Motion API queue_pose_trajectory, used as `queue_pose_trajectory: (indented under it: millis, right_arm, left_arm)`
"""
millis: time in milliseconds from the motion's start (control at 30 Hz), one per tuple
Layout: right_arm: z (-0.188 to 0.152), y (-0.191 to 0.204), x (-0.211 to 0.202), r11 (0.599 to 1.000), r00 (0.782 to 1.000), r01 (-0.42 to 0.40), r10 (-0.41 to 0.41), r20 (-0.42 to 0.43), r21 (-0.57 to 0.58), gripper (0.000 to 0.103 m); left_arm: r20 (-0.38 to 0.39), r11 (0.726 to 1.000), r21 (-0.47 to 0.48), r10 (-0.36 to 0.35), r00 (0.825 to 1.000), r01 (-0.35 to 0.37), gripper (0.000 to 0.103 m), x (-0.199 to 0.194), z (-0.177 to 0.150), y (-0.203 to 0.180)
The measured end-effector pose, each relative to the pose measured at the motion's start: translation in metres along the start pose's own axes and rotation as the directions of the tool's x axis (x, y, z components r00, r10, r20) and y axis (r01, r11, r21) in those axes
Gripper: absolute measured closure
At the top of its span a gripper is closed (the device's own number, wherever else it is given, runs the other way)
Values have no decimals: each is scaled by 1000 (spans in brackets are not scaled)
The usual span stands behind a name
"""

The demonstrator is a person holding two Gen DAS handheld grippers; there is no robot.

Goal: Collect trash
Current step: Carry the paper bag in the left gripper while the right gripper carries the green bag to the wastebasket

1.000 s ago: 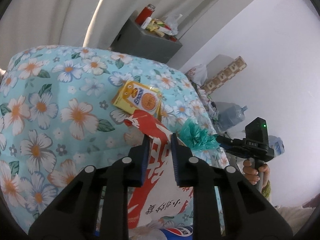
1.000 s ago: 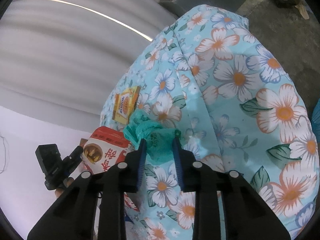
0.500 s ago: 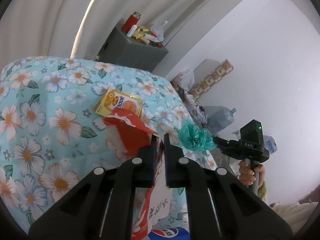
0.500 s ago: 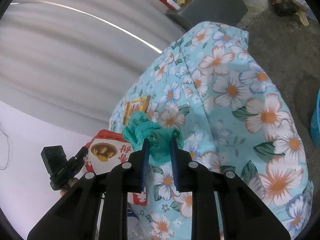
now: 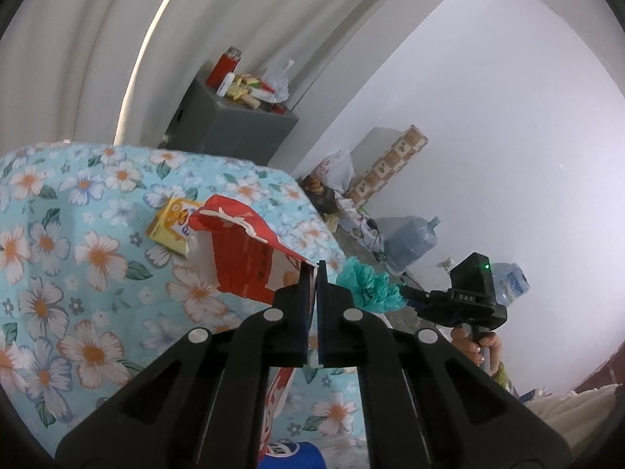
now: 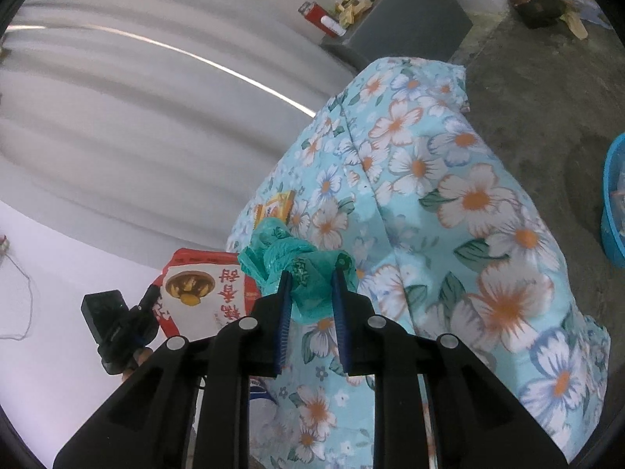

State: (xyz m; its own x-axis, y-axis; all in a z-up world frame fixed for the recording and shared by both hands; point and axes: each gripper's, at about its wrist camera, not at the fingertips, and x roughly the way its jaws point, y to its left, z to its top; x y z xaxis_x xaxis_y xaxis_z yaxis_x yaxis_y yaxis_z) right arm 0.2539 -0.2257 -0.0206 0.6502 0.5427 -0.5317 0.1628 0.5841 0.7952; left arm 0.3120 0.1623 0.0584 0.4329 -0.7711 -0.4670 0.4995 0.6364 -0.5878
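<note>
My left gripper (image 5: 315, 269) is shut on the edge of a red and white food wrapper (image 5: 244, 252), which hangs lifted above the floral cloth (image 5: 70, 273). The same wrapper (image 6: 199, 293) shows at lower left in the right wrist view, with the left gripper's body (image 6: 113, 332) beside it. My right gripper (image 6: 312, 277) is shut on a crumpled teal plastic bag (image 6: 291, 260), raised off the cloth. That teal bag (image 5: 369, 283) and the right gripper's body (image 5: 465, 299) appear at right in the left wrist view. A yellow juice carton (image 5: 172, 224) lies flat on the cloth behind the wrapper.
A grey cabinet (image 5: 230, 125) with a red bottle and clutter stands behind the cloth by the white curtain. Bags, a patterned box and water jugs (image 5: 410, 238) line the wall. A blue basin (image 6: 613, 203) sits on the concrete floor at right. A blue can (image 5: 297, 455) lies below my left gripper.
The left jaws closed onto the wrapper and raised it off the cloth. The right gripper rose with the teal bag and pulled back from the cloth.
</note>
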Motion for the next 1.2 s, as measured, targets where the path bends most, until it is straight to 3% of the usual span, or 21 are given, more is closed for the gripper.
queue_pose_trajectory:
  millis: [300,667,1000,1200]
  right_arm:
    - [-29,-23,-45,995,995,-65,59,86,75,83]
    - [-45,-50,-81,987,985,-98,78,151,129,83]
    - [-55,-63,-105,984,981,-102,75,182,147,83]
    - [-59,-68,-113,981,976,-113,80,203,158,83]
  left_arm:
    - [35,997,69,-24,999,22,102,-7,-4,-39]
    - [28,993,118,-33,999,29,102,13,-25,-82]
    - [25,975,222,13,1000,-18,102,39,-42,-124]
    - [16,958,273,86,996,-87,102,57,-55,-142]
